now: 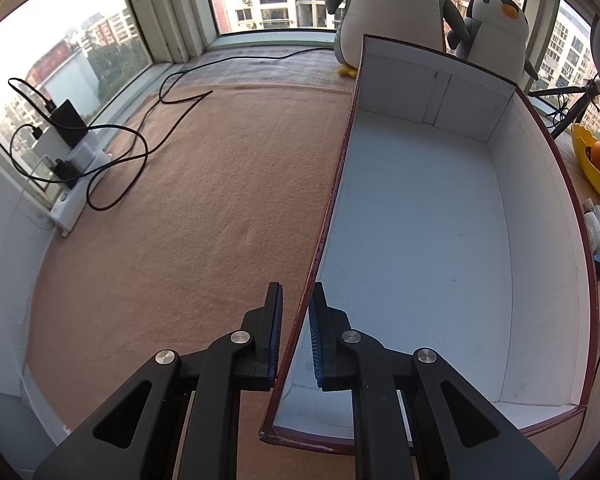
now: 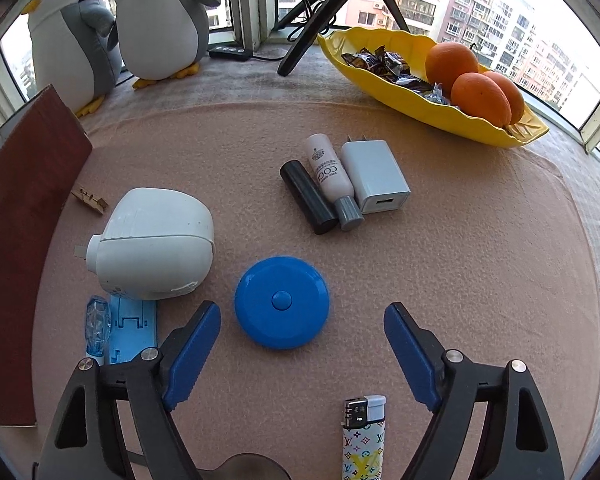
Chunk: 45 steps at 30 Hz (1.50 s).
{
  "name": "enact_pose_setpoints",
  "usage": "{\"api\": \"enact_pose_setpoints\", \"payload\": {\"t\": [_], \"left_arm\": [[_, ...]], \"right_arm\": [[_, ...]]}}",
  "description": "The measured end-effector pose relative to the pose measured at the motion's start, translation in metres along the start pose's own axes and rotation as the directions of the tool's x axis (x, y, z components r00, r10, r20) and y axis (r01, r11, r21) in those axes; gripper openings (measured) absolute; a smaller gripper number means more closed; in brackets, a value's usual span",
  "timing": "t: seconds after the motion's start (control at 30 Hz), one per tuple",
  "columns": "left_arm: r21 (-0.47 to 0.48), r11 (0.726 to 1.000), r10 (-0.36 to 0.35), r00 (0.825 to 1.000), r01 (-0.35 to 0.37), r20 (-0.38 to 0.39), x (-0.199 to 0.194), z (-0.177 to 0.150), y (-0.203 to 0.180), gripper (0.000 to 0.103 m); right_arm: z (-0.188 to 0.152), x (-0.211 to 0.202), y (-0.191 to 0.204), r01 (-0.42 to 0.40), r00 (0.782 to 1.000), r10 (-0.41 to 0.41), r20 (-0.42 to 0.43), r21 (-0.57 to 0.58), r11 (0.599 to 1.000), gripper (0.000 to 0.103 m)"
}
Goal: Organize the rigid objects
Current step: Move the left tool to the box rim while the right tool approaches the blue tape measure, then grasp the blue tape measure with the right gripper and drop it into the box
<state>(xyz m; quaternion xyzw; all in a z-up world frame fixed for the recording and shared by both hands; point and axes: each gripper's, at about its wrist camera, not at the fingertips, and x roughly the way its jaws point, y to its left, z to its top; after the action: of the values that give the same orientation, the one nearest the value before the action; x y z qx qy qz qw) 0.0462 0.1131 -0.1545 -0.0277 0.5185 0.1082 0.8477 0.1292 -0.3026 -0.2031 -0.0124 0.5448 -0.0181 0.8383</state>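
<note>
Left wrist view: at the left edge of the frame a power strip (image 1: 70, 184) with plugged-in chargers and looping black cables lies by the window. Bare pink worktop (image 1: 188, 208) fills the middle. At the bottom centre the left gripper (image 1: 296, 340) has its jaws on either side of the left wall of a box (image 1: 328, 216) with a dark red outside and a white inside. A narrow gap shows on each side of the wall, so whether it is pinched cannot be told. The box fills the right half of the frame and holds nothing. Two plush penguins (image 1: 392, 12) stand beyond it at the top.

Right wrist view: the red box wall (image 2: 24, 240) runs down the left edge. Moving right, a wooden clothespin (image 2: 89, 200), a white rounded plug-in device (image 2: 156, 244), a small clear-blue item (image 2: 98, 324) and a light blue plastic holder (image 2: 134, 328) lie near it. At centre sits a round blue disc (image 2: 282, 302) with a middle button, just ahead of the right gripper (image 2: 302, 356), whose jaws are spread wide and hold nothing. A patterned lighter (image 2: 364, 436) lies between them at the bottom edge. Above centre, a black tube (image 2: 308, 196), a beige cosmetic tube (image 2: 328, 176) and a white charger (image 2: 376, 176) lie touching side by side. A yellow dish (image 2: 396, 96) of oranges and sweets fills the upper right.

Judging by this, sorting has barely begun: every loose item remains outside the box.
</note>
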Motion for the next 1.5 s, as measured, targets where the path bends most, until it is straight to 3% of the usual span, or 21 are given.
{"api": "enact_pose_setpoints", "payload": {"t": [0.1,0.3,0.5,0.67,0.83,1.0,1.23,1.5], "left_arm": [[-0.001,1.000,0.001,1.000,-0.001,0.001,0.000,0.000,0.000,0.012],[-0.013,1.000,-0.001,1.000,0.001,0.001,0.000,0.000,0.000,0.012],[-0.023,1.000,-0.002,1.000,0.002,0.003,-0.001,0.000,0.001,0.012],[-0.031,1.000,-0.004,1.000,0.004,0.002,0.000,0.000,0.001,0.012],[-0.050,0.999,-0.009,1.000,0.009,0.005,-0.001,-0.001,0.002,0.012],[-0.076,0.997,-0.011,1.000,0.012,0.008,-0.001,-0.002,0.003,0.012],[-0.106,0.994,-0.010,1.000,0.011,0.012,-0.002,-0.004,0.004,0.013],[-0.116,0.993,-0.011,1.000,0.012,0.011,-0.002,-0.004,0.004,0.013]], "right_arm": [[-0.001,0.007,0.003,-0.007,1.000,0.007,-0.022,-0.011,1.000,0.064],[0.000,0.005,0.005,-0.041,0.999,0.041,-0.020,-0.026,0.999,0.046],[0.001,0.002,0.005,-0.043,0.999,0.043,-0.006,-0.025,0.999,0.046],[0.003,-0.030,0.009,-0.031,0.997,0.034,0.066,-0.054,0.998,0.046],[0.013,-0.073,0.034,-0.097,0.983,0.113,0.146,-0.117,0.988,0.046],[0.019,-0.110,0.087,-0.192,0.952,0.241,0.187,-0.245,0.950,0.046],[0.012,-0.140,0.167,-0.299,0.903,0.398,0.162,-0.428,0.853,0.046],[-0.004,-0.144,0.224,-0.332,0.885,0.453,0.108,-0.535,0.777,0.046]]}}
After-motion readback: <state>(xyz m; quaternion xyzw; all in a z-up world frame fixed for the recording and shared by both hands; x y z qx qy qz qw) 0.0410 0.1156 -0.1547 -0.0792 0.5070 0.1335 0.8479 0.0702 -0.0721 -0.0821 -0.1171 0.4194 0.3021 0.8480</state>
